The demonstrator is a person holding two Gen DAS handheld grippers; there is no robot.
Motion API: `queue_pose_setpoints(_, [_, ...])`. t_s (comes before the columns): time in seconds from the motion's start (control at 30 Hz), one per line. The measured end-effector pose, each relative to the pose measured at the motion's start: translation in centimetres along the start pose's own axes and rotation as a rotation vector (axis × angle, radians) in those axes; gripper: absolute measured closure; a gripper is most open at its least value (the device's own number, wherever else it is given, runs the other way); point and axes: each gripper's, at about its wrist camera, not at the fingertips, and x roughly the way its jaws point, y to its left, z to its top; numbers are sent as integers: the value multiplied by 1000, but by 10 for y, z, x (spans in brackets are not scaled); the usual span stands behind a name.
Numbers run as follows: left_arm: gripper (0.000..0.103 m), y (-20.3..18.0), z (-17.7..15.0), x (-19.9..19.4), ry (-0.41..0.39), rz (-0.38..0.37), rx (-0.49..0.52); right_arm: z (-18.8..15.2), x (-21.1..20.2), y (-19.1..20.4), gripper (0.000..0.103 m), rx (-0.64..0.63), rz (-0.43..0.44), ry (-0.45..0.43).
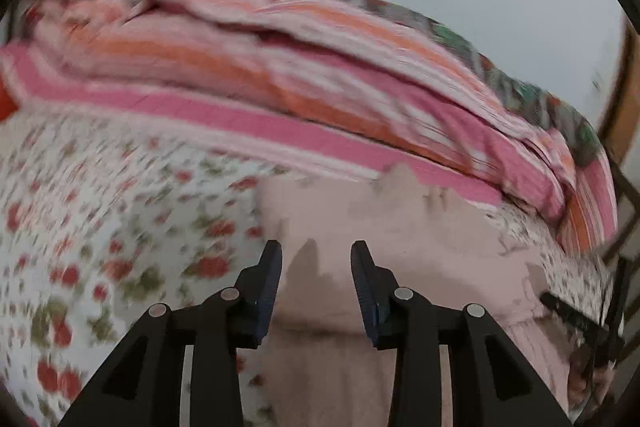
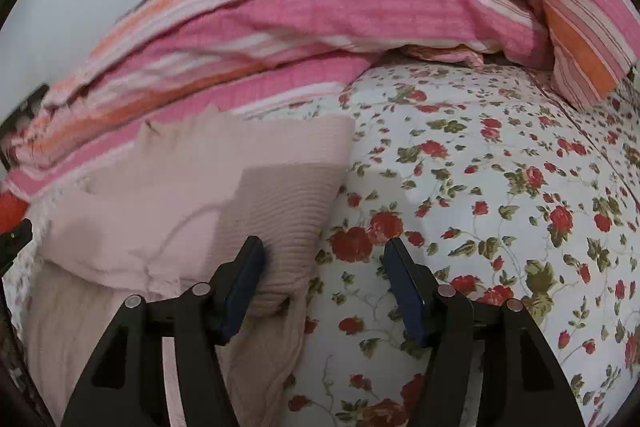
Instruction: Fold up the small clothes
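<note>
A pale pink knit garment [image 1: 400,227] lies folded on the flowered bedsheet [image 1: 100,227], blurred in the left wrist view. My left gripper [image 1: 316,247] hovers over its near part, open, with only cloth showing behind the gap. In the right wrist view the same garment [image 2: 200,187] shows a ribbed folded panel on top and a looser layer trailing toward me. My right gripper [image 2: 324,243] stands open at the garment's right edge. Its left finger [image 2: 248,267] rests against the ribbed fold, its right finger over the bare sheet [image 2: 480,187].
A rumpled pink, orange and white striped blanket [image 2: 280,15] is heaped along the far side of the bed, also in the left wrist view [image 1: 280,67]. A striped pillow [image 2: 580,27] lies at the far right. A red object [image 2: 10,207] sits at the left edge.
</note>
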Motion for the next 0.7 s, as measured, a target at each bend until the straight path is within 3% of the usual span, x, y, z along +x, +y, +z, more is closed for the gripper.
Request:
queue_pose_setpoints(0.07, [69,-7,1,12,19,8,36,0,0,0,42,-1,-7,0])
queue_pose_setpoints(0.2, [70,-1,-14,53,153,56,25,0,1,1,42,-10,-18,-4])
queue_pose_setpoints(0.33, [64,-7,-14,50,137,61,52,0,1,1,41,-6,-17,-3])
queue_pose_setpoints(0.43, [50,-15,-16,50,139,57,92,0,1,2,41,-14,-25,-3])
queue_pose_setpoints(0.57, [47,-21,-18,52,143,72,116,0,2,-1,41,1,-3,-1])
queue_pose_setpoints(0.7, [45,-19,-17,51,137,42,95,0,4,-4,41,25,18,4])
